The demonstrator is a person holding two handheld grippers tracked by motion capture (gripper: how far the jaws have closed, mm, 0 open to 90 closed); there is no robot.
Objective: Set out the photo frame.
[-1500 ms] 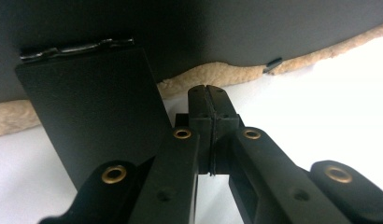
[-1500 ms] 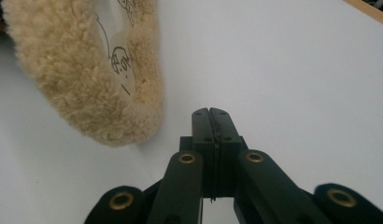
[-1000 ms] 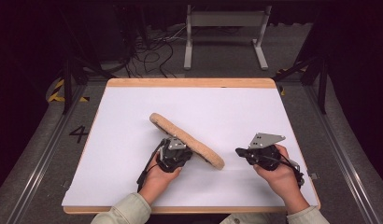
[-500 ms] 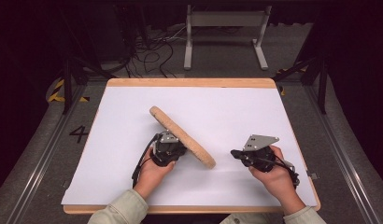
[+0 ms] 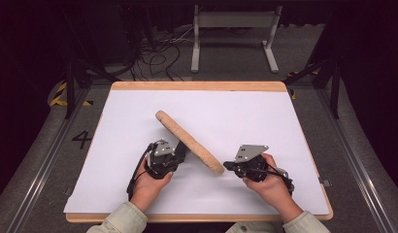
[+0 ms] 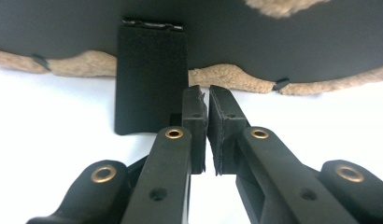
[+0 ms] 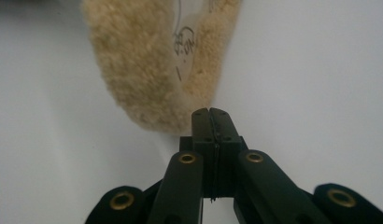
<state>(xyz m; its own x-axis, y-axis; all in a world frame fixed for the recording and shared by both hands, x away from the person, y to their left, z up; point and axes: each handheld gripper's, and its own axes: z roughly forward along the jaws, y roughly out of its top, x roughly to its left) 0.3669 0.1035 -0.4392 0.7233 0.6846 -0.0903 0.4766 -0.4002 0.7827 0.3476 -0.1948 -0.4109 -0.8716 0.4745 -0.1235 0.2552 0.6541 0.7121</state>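
Tan fleece-rimmed disc (image 5: 190, 141), black underside, tilted on edge mid-table, diagonal.

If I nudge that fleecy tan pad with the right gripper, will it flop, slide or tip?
Probably fairly stiff: the fleecy tan pad keeps a straight line while tilted, and its black backing looks flat in the left gripper view. Likely to tip: it seems to stand on its edge on the white sheet. Its fleece should drag rather than slip.

A fleecy, rough tan pad (image 5: 190, 142) with a smooth matt black backing stands on the worktop's (image 5: 197, 86) matt white sheet (image 5: 265, 116), edged in pale wood; matt black plastic gripper (image 6: 202, 100) arms carry brass-coloured rivets.
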